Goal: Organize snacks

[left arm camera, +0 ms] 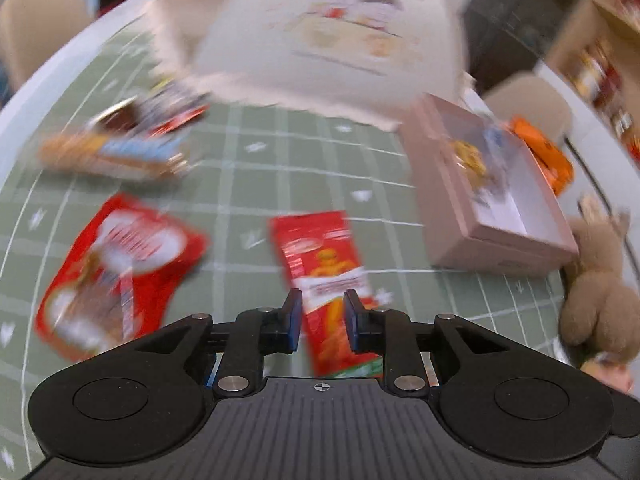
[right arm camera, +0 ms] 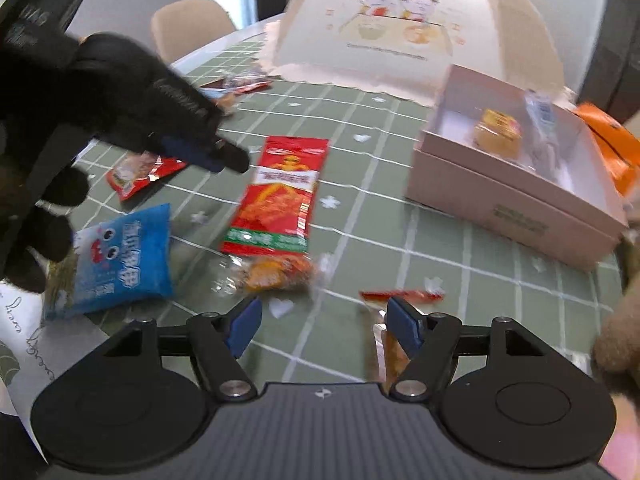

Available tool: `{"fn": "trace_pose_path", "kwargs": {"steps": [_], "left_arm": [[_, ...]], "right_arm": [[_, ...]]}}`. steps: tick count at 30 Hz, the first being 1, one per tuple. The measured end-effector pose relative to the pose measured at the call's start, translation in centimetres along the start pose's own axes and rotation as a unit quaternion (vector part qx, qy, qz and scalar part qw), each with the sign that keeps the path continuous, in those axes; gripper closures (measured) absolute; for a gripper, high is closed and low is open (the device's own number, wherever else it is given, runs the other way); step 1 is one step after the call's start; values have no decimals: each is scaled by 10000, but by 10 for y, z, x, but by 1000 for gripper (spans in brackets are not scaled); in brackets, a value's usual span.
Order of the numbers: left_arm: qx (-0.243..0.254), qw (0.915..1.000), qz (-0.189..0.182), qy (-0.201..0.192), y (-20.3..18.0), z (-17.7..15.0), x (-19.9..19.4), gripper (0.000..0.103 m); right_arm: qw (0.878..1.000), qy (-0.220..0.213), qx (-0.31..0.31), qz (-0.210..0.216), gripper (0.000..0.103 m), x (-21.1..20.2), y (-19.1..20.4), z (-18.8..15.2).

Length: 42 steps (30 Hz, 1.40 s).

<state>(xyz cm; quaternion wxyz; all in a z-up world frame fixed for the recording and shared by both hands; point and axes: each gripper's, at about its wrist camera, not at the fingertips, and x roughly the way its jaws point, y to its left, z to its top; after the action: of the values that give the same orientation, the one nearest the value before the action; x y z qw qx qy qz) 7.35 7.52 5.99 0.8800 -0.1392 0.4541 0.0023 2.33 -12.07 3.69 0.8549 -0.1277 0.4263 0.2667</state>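
Note:
A long red snack packet lies on the green checked tablecloth, also in the right wrist view. My left gripper hovers over its near end, jaws partly open, one on each side, not touching; it shows from outside in the right wrist view. My right gripper is open and empty above the cloth, between a clear orange-filled packet and a small red-topped packet. The pink open box holds a few snacks.
A big red bag and a pile of snacks lie left. A blue bag lies by my right gripper. A cream food cover, an orange packet and a brown plush toy border the area.

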Motion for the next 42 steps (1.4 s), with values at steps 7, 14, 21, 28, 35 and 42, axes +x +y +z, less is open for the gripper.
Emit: {"fn": "trace_pose_path", "kwargs": {"steps": [7,14,21,28,35,42], "left_arm": [[1651,9842,615,185,-61,-7,43,74],[2389,9659,988,124,-56,-17,38,71],[1904,9803,447,273,-32,-11,32,50],[592,9978,299,48,-3,-3,20,48],[591,9970,460,188,-7,5,41,40],[904,9950,251,341,-5,-3,35,44]], "right_arm": [[9976,97,575,-382,33,-11,-29,-19],[9945,106,890,-549,33,-15,-43,-29],[9938,162,989,-491,33,-9,-43,-27],[9954,84,804,-514,32,-14,-35,-26],[9968,167,679,-377,32,-11,-22,-26],[9988,-81,357,-322,32,-18,-6,-24]]}}
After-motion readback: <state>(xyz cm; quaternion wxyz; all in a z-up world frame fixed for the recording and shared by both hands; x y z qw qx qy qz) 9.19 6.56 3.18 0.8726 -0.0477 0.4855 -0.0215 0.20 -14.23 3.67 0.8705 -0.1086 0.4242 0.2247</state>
